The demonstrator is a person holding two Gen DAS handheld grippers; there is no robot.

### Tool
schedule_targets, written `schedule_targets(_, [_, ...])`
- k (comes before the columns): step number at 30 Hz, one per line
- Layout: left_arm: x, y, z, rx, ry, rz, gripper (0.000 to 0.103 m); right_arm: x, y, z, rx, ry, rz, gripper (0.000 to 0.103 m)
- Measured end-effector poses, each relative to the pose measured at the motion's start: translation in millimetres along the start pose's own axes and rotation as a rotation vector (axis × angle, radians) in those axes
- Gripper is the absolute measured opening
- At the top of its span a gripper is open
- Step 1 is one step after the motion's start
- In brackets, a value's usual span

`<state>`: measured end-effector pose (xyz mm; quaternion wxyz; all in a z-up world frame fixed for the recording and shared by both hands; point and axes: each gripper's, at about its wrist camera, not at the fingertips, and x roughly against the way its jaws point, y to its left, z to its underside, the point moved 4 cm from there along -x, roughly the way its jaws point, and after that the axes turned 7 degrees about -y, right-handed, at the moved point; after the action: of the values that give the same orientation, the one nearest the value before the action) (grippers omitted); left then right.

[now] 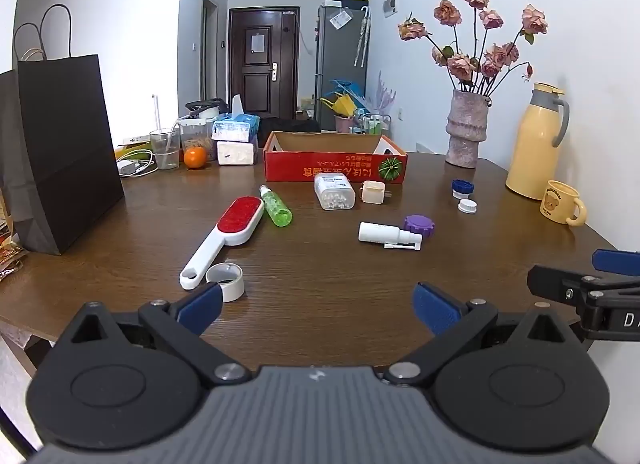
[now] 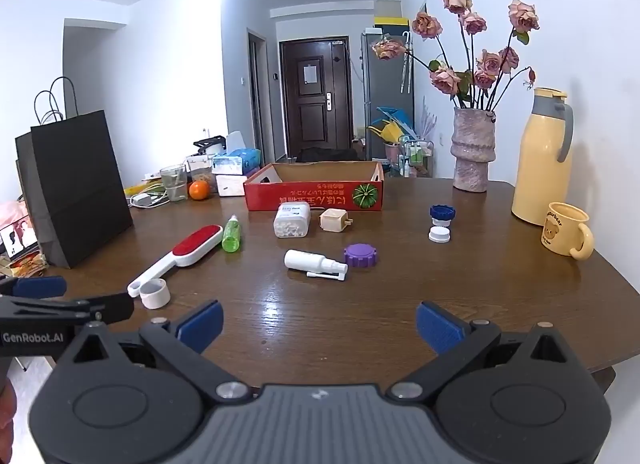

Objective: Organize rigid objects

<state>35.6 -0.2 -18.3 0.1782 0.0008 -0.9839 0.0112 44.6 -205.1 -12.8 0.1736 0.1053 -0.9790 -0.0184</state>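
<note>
Small items lie scattered on the brown table (image 1: 320, 264) before an empty red cardboard box (image 1: 335, 167): a red-and-white lint brush (image 1: 224, 236), a green bottle (image 1: 276, 205), a clear box of white pieces (image 1: 334, 191), a beige cube (image 1: 373, 191), a white spray bottle (image 1: 386, 235), a purple cap (image 1: 419, 225), a blue cap (image 1: 463, 187), a white cap (image 1: 468, 206) and a white ring (image 1: 226, 280). My left gripper (image 1: 318, 308) hangs open over the near edge, the ring just past its left finger. My right gripper (image 2: 320, 326) is open and empty too.
A black paper bag (image 1: 64, 151) stands at the left. At the back left are tissue packs (image 1: 235, 131), a glass (image 1: 164, 147) and an orange (image 1: 195, 157). A vase of roses (image 1: 467, 131), a yellow flask (image 1: 536, 139) and a bear mug (image 1: 562, 203) line the right side.
</note>
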Motion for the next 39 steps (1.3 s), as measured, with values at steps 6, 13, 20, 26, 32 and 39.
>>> schedule_targets(6, [-1.3, 0.2, -0.5, 0.004, 0.014, 0.008, 0.103, 5.2, 3.5, 0.3, 0.003, 0.006, 0.006, 0.103])
schedule_targets(13, [1.0, 4.3, -3.4, 0.009, 0.005, 0.006, 0.103, -0.4, -0.2, 0.1, -0.01, 0.019, 0.0, 0.103])
schedule_targets(20, [0.5, 5.6, -4.4, 0.007, 0.004, 0.001, 0.103, 0.5, 1.2, -0.1, -0.003, 0.016, 0.0, 0.103])
schedule_targets(26, [0.8, 8.9, -2.0, 0.006, 0.003, 0.0, 0.103, 0.7, 1.4, 0.1, -0.003, 0.015, 0.001, 0.103])
schedule_targets(32, [1.2, 7.8, -2.0, 0.008, 0.002, -0.001, 0.103, 0.3, 1.5, 0.1, -0.001, 0.015, 0.002, 0.103])
schedule_targets(39, [1.6, 7.5, -2.0, 0.008, 0.002, -0.001, 0.103, -0.3, 1.9, 0.6, 0.003, 0.013, 0.004, 0.103])
